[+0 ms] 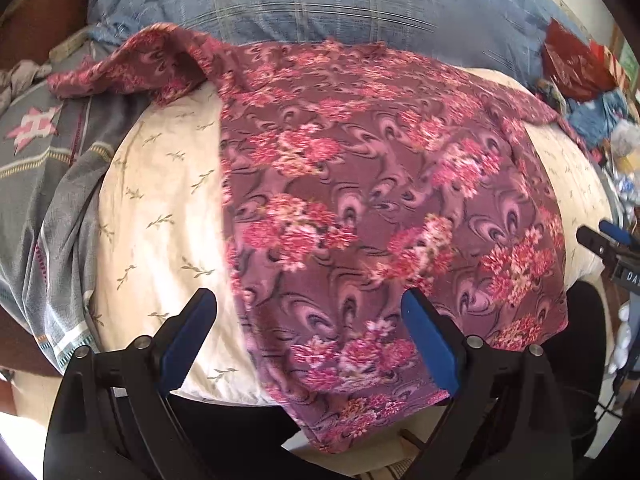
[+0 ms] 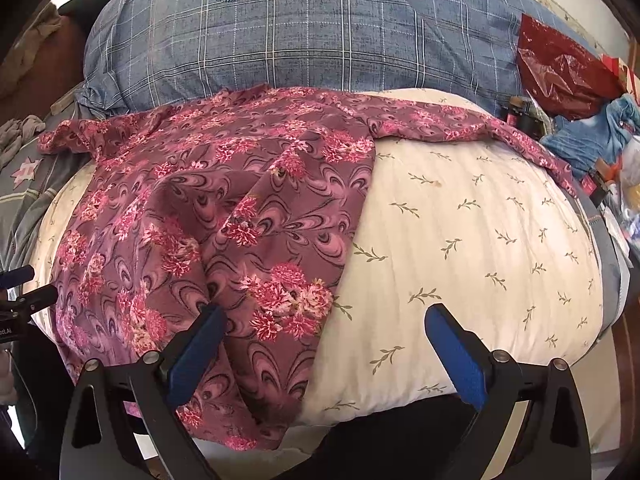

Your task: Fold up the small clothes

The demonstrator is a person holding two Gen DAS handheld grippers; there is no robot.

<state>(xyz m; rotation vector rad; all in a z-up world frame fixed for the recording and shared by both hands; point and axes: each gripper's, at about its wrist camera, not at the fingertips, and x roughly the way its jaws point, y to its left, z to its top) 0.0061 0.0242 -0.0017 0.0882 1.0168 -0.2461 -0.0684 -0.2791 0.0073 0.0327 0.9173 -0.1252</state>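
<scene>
The floral garment point(image 1: 360, 208) lies spread over the cream pillow point(image 1: 160, 208), its near hem hanging off the near edge; the left gripper point(image 1: 310, 304) hovers there, jaws wide, holding nothing; the right gripper point(image 2: 324, 318) — equally wide and empty — straddles the garment's right edge; a blue plaid cushion point(image 2: 304, 36) sits beyond.

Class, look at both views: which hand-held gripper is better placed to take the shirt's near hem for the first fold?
Probably the left hand-held gripper: its open jaws straddle the shirt hem.
</scene>
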